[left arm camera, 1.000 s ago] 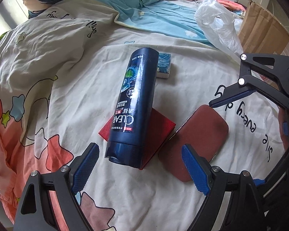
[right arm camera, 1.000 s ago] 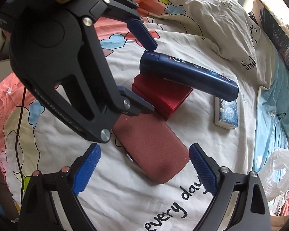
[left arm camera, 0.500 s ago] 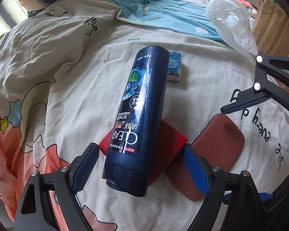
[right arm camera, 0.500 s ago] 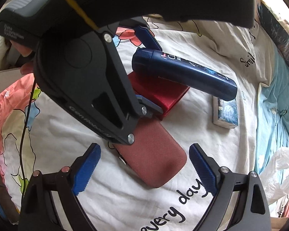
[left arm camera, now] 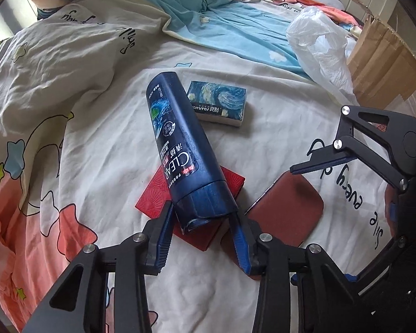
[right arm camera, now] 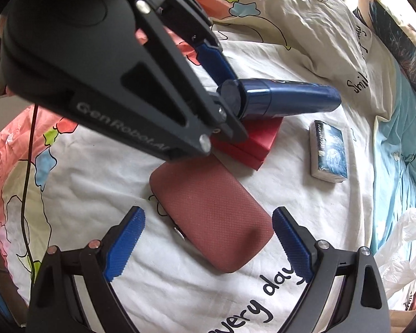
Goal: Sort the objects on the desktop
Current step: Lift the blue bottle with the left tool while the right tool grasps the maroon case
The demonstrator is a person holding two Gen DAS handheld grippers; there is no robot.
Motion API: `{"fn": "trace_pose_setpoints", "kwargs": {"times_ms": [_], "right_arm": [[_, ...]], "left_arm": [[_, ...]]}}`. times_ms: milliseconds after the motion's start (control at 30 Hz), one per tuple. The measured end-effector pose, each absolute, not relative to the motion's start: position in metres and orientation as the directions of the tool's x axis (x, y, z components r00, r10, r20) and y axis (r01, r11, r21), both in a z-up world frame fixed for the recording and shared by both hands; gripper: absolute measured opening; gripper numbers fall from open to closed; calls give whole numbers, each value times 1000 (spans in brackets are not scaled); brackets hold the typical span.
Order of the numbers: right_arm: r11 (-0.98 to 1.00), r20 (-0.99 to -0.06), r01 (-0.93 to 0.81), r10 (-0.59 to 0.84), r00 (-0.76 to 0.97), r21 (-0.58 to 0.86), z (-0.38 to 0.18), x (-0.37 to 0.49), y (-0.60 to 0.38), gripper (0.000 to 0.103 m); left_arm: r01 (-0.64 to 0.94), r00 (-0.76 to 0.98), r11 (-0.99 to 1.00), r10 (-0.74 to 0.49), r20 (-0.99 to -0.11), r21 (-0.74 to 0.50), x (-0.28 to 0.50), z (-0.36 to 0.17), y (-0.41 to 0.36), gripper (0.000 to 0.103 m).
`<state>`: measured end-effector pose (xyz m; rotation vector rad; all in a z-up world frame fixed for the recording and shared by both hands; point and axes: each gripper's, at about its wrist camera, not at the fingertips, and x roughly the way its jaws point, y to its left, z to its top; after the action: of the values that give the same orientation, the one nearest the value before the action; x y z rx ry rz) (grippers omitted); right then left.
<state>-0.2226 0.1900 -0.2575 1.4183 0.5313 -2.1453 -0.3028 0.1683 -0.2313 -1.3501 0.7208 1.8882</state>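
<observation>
Shampoo bottle (left arm camera: 184, 149): dark blue, labelled CLEAR; lies with its cap end between the left fingers, body running away from them; cap end over the red box.
Left gripper (left arm camera: 201, 234): fingers drawn in narrow, blue pads (left arm camera: 163, 233) pressed against both sides of the bottle's cap.
Red box (left arm camera: 149, 198): flat, under the cap end, just ahead of the left fingertips.
Brown-red case (right arm camera: 212, 212): rounded, textured; beside the red box, lying in the gap between the right fingers.
Right gripper (right arm camera: 208, 245): fingers spread wide, touching nothing; case apart from both pads.
Tissue pack (left arm camera: 217, 102): swirling blue print; beyond the bottle's far end, to its right.
Bedsheet (left arm camera: 97, 144): white, cartoon-printed; carries all items.
Plastic bag (left arm camera: 321, 47); cardboard box (left arm camera: 385, 58): far right, well beyond the fingers.
</observation>
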Motion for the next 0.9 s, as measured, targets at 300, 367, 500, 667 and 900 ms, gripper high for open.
{"fn": "trace_pose_setpoints", "kwargs": {"times_ms": [300, 367, 500, 667, 900], "right_arm": [[-804, -921, 595, -222, -320, -13, -265, -228, 193, 92], [-803, -920, 597, -234, -314, 1, -267, -228, 192, 92], [-796, -916, 605, -249, -315, 8, -269, -228, 190, 92], [-790, -918, 613, -227, -324, -21, -273, -227, 187, 92], [-778, -924, 626, -199, -328, -55, -281, -236, 194, 92]], "left_arm": [[-789, -217, -613, 220, -951, 38, -301, -232, 163, 38], [-788, -223, -615, 215, -951, 46, -300, -232, 161, 38], [-778, -230, -626, 210, -950, 50, -296, -232, 152, 38], [-775, -233, -629, 206, -950, 54, -286, -233, 139, 38], [-768, -235, -639, 207, -950, 50, -269, -232, 116, 38]]}}
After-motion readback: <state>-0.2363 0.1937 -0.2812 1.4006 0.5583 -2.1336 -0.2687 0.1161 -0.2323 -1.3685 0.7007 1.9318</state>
